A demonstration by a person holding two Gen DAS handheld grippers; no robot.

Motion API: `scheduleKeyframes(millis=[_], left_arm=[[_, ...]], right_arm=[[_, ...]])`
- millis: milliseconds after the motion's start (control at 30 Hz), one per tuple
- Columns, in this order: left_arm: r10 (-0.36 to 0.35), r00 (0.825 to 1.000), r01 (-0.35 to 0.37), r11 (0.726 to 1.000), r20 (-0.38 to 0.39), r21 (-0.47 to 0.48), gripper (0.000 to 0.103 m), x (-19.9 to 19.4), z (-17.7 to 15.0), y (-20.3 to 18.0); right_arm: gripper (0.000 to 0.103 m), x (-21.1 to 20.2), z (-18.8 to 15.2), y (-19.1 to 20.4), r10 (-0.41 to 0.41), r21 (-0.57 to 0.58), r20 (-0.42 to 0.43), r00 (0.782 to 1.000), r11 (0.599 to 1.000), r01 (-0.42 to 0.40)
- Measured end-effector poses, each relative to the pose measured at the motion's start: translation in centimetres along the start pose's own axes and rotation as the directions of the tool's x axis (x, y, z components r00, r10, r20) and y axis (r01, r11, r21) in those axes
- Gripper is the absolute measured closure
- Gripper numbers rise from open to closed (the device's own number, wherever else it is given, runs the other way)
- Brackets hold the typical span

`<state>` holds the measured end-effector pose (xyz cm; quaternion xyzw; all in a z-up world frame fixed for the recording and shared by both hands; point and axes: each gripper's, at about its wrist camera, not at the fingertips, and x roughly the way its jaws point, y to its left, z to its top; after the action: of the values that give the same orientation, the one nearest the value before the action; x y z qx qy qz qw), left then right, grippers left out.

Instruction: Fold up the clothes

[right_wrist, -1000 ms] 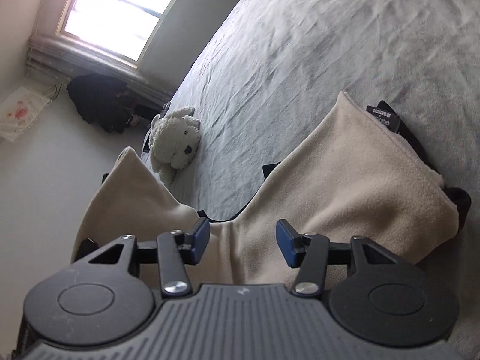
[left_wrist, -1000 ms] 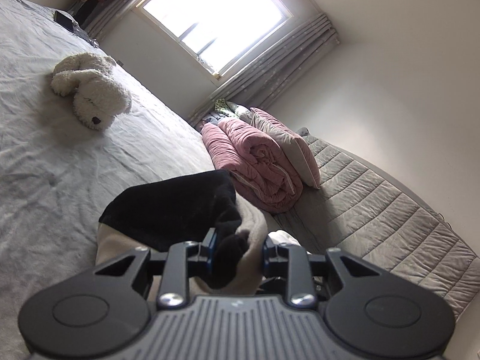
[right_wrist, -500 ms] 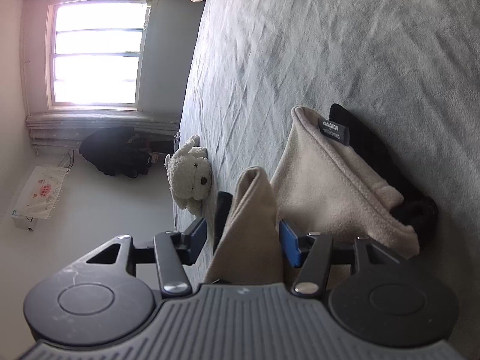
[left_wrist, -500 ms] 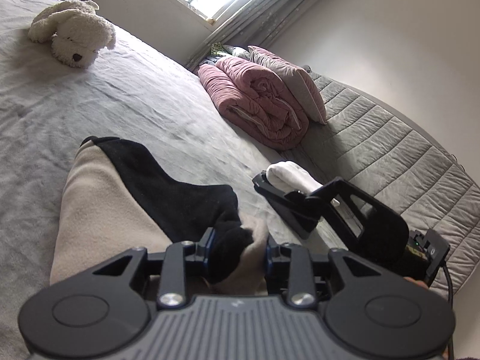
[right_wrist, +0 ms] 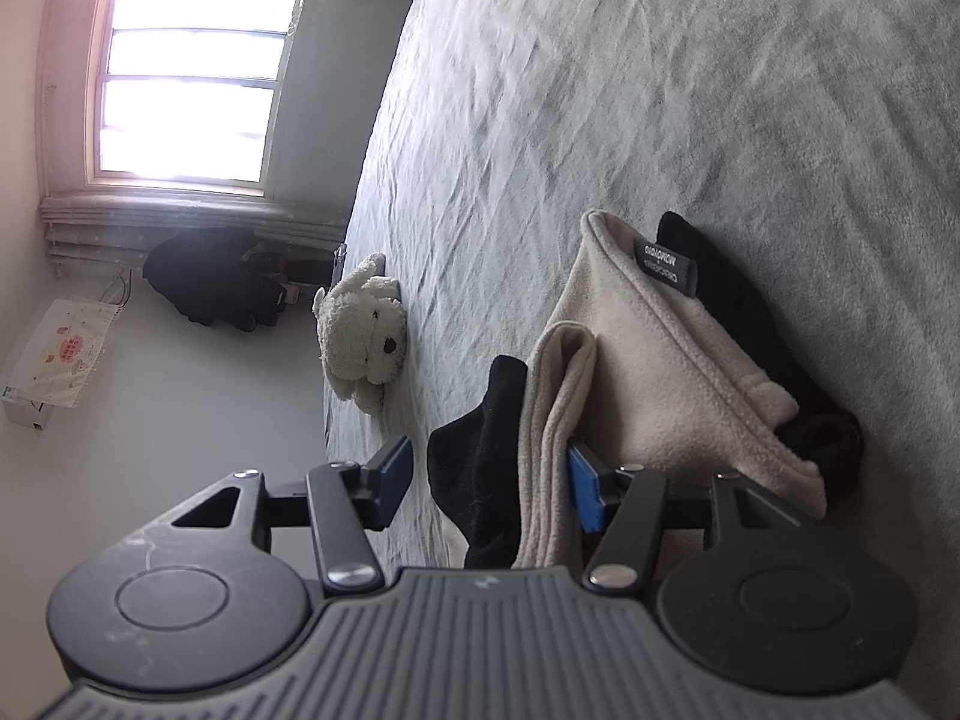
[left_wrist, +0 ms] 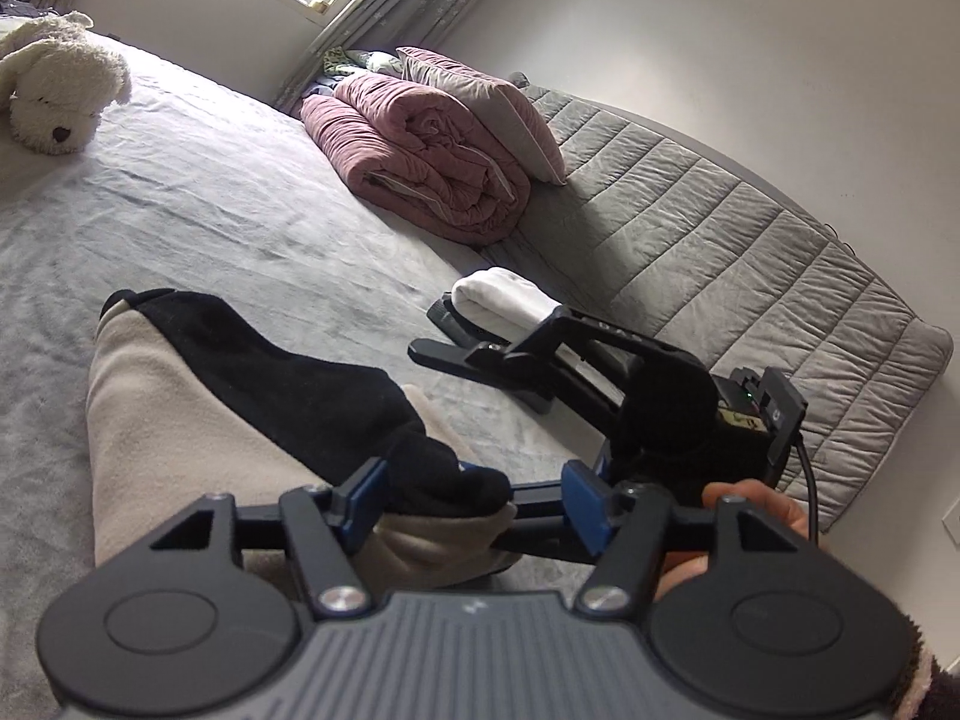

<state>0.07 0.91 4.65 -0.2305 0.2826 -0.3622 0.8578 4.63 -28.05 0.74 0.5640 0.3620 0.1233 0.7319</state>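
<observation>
Left gripper (left_wrist: 474, 501): jaws opening, pads clear of the beige-and-black garment (left_wrist: 180, 420) lying folded on the grey bed (left_wrist: 240, 222). Right gripper (right_wrist: 492, 483): jaws apart, a garment fold between them touching one pad only.

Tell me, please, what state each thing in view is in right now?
Beige and black fleece garment: partly folded on the bed.
Left gripper: jaws opening, garment edge loose between them.
Right gripper: open, a fold between the jaws.
Pink duvet: rolled up.
White plush dog: lying on the bed.
</observation>
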Motion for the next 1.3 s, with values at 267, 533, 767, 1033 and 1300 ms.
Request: scheduleKeyframes(millis=[267,533,767,1033,1300], left_arm=[[0.028,0.999,-0.026,0.997,0.026,-0.078,0.046,-3.0,0.8,3.3],[0.146,0.985,-0.137,0.986,0.087,-0.099,0.061,-3.6,1.3,6.0],[0.208,0.973,-0.203,0.978,0.099,-0.054,0.064,-2.6,1.3,6.6],[0.185,0.976,-0.182,0.983,0.117,-0.032,0.064,-1.6,1.6,5.7],[0.149,0.983,-0.149,0.989,0.108,-0.005,0.064,0.3,1.3,4.1]], right_arm=[[0.044,0.3,-1.2,2.5,-0.093,-0.212,-0.004,0.996,0.973,0.090],[0.068,2.6,-4.4,5.7,-0.266,-0.542,0.127,0.956,0.788,0.291],[0.080,2.1,-5.3,7.5,-0.163,-0.646,0.208,0.965,0.718,0.260],[0.082,0.0,-4.3,8.4,-0.061,-0.683,0.241,0.969,0.698,0.214],[0.082,-2.1,-2.9,7.0,-0.024,-0.686,0.265,0.964,0.698,0.206]])
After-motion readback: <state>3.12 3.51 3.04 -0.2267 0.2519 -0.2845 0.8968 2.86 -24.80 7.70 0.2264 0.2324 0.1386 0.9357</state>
